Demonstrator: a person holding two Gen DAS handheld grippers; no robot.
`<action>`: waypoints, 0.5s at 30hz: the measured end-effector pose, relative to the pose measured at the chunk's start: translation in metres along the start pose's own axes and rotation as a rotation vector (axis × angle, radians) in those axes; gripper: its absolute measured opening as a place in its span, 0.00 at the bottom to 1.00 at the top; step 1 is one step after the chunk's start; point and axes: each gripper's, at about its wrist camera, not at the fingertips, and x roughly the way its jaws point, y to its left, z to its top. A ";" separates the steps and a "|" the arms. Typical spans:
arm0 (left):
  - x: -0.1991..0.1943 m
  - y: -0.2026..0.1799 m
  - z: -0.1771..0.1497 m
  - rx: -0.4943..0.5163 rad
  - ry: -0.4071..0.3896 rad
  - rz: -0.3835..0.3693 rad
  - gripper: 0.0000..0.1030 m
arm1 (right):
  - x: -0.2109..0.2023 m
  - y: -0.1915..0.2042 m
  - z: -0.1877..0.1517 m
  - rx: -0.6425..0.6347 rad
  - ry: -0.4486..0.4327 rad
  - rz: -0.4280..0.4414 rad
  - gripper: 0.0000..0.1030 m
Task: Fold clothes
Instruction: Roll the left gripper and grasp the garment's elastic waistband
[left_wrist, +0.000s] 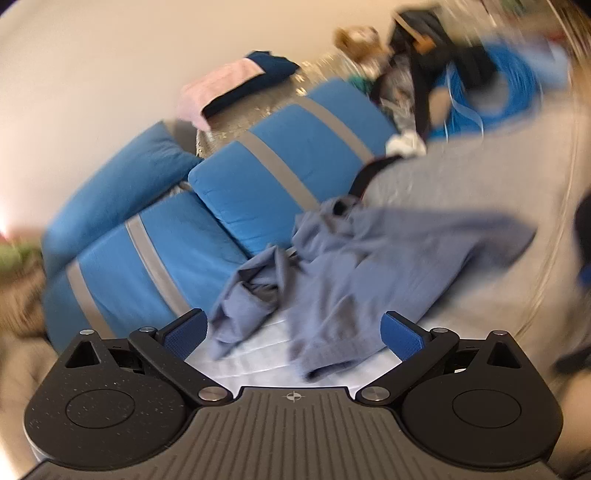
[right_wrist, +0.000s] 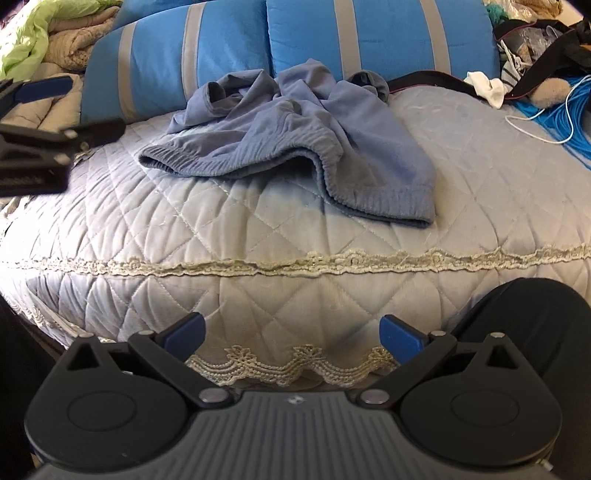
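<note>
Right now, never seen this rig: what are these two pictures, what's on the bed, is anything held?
No robot: a person holds a two-finger claw in each hand, with a fisheye camera on each looking along its fingers. One picture is from the left claw, blurred; the other is from the right claw, which also catches the left one at its left edge. Both stand open and hold nothing. A crumpled blue-grey garment lies on the quilted bedspread, in front of blue striped pillows.
</note>
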 end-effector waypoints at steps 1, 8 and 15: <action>0.006 -0.004 -0.003 0.047 0.006 0.012 1.00 | 0.000 -0.001 0.000 0.006 0.001 0.002 1.00; 0.041 -0.031 -0.025 0.323 0.077 0.072 1.00 | 0.000 -0.008 -0.001 0.059 -0.003 0.051 1.00; 0.053 -0.047 -0.039 0.546 0.072 0.127 1.00 | 0.003 -0.007 0.000 0.056 0.006 0.062 1.00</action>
